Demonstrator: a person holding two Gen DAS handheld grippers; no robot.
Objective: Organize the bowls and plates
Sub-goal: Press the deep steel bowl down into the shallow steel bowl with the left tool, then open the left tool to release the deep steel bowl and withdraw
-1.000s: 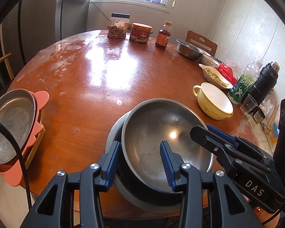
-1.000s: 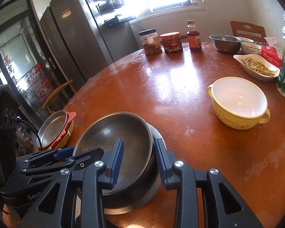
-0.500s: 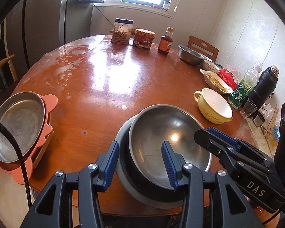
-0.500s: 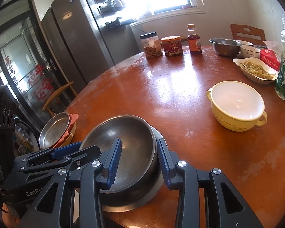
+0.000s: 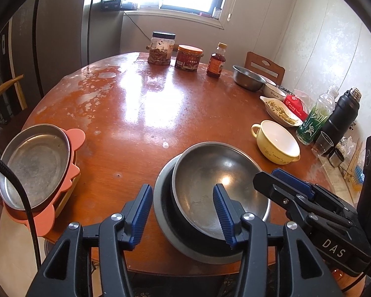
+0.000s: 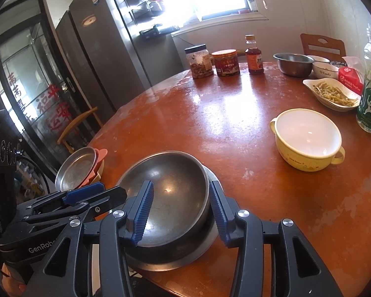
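Steel bowl [image 5: 217, 185] sits nested on a grey plate [image 5: 160, 198] at the table's [image 5: 148, 113] near edge. Your left gripper [image 5: 183, 212], marked "GenRobo…" with the rest cut off, and your right gripper [image 6: 181, 212], marked "DAS", both stand apart around its rim, unclamped. Yellow two-handled bowl [image 6: 308, 139] is empty; white dish [image 6: 331, 94] holds pale strips.

The table [image 5: 141, 104] is glossy reddish wood, its varnish worn to pale matt patches toward the jars. Near its front edge, the bowl [image 5: 217, 185] is dull brushed metal, scuffed inside, on a grey metal plate [image 5: 164, 198]. Left of the bowl, a scratched metal dish [image 5: 34, 163] lies on matt salmon plastic trays [image 5: 75, 138]. Right of the bowl, the cup [image 6: 306, 138] looks like glossy yellow enamel, white within.
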